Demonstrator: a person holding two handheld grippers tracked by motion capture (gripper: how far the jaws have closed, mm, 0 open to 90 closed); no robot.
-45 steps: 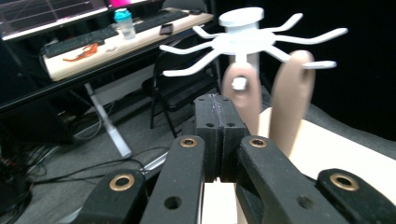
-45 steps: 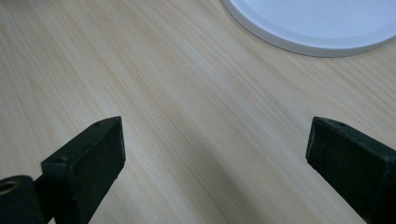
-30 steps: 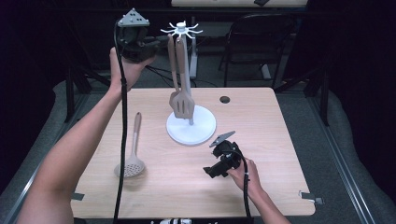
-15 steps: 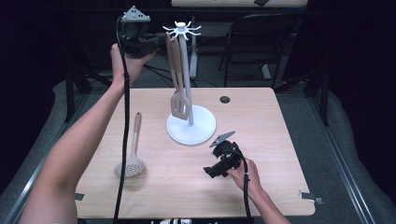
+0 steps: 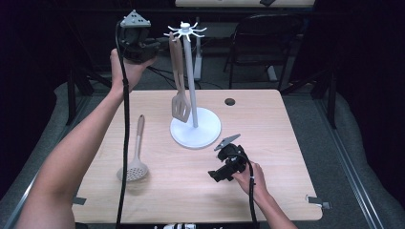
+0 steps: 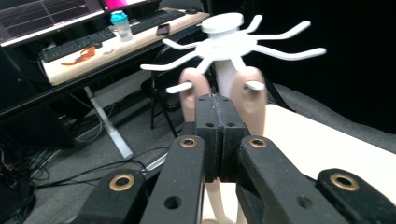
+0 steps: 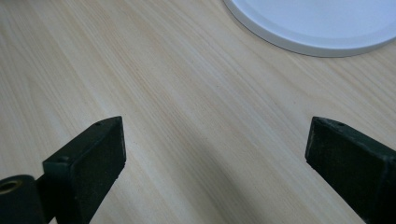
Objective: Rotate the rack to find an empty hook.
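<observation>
At the upper left of the high view, the left gripper is raised beside the top of the white utensil stand, its jaws pressed together just below the stand's hooks, with the hanging slotted spatula right behind them. Low and right of centre, the right gripper rests on the wooden table with jaws spread wide and nothing between them, near the stand's round base. A skimmer spoon lies flat at the table's left.

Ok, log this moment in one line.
left gripper: shut, at rack top | spatula: hanging on rack | right gripper: open, on table | skimmer: on table
</observation>
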